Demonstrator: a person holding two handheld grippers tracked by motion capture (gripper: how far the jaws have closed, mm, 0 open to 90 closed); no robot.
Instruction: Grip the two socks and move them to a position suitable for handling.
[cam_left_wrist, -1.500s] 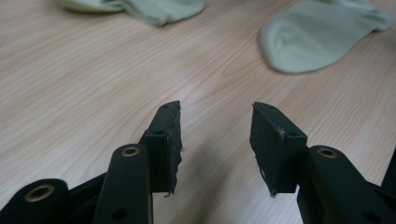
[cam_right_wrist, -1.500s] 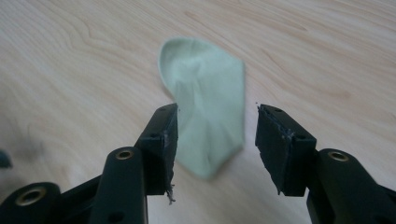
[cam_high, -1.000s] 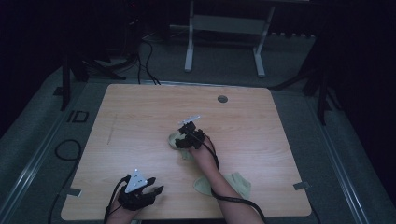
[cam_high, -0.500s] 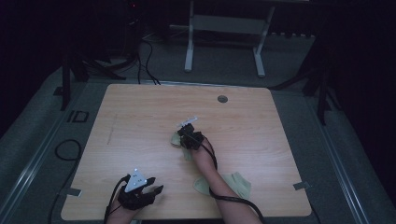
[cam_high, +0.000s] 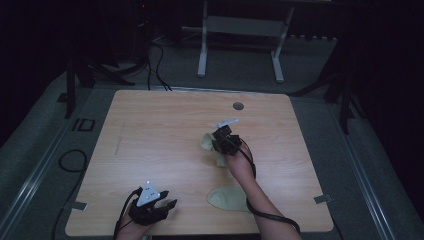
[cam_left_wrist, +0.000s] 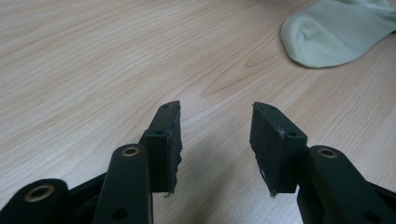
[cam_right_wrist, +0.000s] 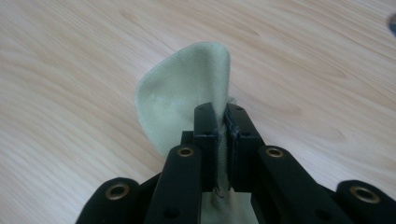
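Pinching one sock (cam_right_wrist: 187, 88) in just-closed jaws, the right gripper (cam_high: 220, 141) lifts it, probably for pairing; the left gripper (cam_left_wrist: 215, 140) waits half-open beside the other sock (cam_left_wrist: 334, 32).

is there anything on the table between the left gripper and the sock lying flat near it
Nothing visible does. The left gripper, jaws apart and empty, faces bare wooden table, with the flat sock lying beyond it.

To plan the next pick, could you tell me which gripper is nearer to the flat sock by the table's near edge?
Left. The left gripper sits open beside the flat sock; the right gripper is farther up the table, clamped on the other sock.
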